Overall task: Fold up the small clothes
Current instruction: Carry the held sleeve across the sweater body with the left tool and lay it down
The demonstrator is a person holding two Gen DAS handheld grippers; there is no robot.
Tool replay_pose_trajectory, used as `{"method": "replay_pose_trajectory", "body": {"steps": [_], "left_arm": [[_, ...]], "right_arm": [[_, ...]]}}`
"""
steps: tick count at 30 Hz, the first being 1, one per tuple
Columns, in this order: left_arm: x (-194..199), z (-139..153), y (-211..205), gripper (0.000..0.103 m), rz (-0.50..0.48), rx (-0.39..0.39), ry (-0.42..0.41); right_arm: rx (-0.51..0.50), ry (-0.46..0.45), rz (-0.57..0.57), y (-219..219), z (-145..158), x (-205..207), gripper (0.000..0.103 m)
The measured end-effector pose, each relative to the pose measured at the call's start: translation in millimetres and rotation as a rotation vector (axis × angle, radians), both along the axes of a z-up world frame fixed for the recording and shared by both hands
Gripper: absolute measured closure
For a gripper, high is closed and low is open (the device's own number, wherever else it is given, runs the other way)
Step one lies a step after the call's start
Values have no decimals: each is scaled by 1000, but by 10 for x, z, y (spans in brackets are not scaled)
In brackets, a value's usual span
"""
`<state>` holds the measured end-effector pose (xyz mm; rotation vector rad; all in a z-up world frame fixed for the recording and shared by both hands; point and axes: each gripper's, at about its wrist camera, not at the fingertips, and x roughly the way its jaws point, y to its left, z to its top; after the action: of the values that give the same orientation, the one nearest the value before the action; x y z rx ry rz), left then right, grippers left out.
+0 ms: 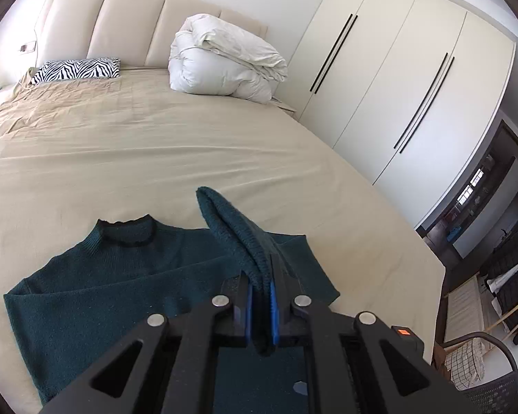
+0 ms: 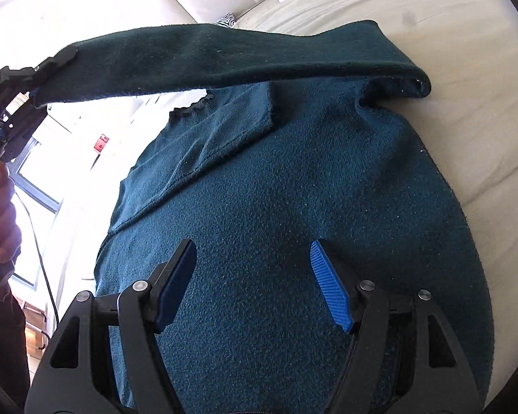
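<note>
A dark teal knit sweater (image 1: 96, 276) lies flat on the beige bed sheet (image 1: 155, 145), its frilled collar (image 1: 127, 231) toward the headboard. My left gripper (image 1: 260, 281) is shut on one sleeve (image 1: 231, 227) and holds it lifted off the bed. In the right wrist view that sleeve (image 2: 224, 55) stretches across the top to the left gripper (image 2: 48, 65), which grips its end. My right gripper (image 2: 252, 246) stands open just above the sweater's body (image 2: 276, 179), with nothing between its blue pads (image 2: 329, 286).
A bundled white duvet (image 1: 224, 58) and a zebra-striped pillow (image 1: 76, 70) lie by the padded headboard (image 1: 127, 24). White wardrobe doors (image 1: 397, 79) stand along the right. A laundry basket (image 1: 483, 369) sits past the bed's corner. A person's hand (image 2: 0, 214) is at the left edge.
</note>
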<state>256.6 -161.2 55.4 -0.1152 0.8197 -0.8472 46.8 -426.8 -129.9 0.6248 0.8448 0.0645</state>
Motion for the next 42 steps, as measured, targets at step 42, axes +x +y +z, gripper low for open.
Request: {"method": "replay_pose_trajectory", "body": {"steps": [42], "left_arm": [[638, -1846, 1619, 91, 302, -132, 399]], "right_arm": [[329, -71, -82, -1083, 449, 752, 35]]}}
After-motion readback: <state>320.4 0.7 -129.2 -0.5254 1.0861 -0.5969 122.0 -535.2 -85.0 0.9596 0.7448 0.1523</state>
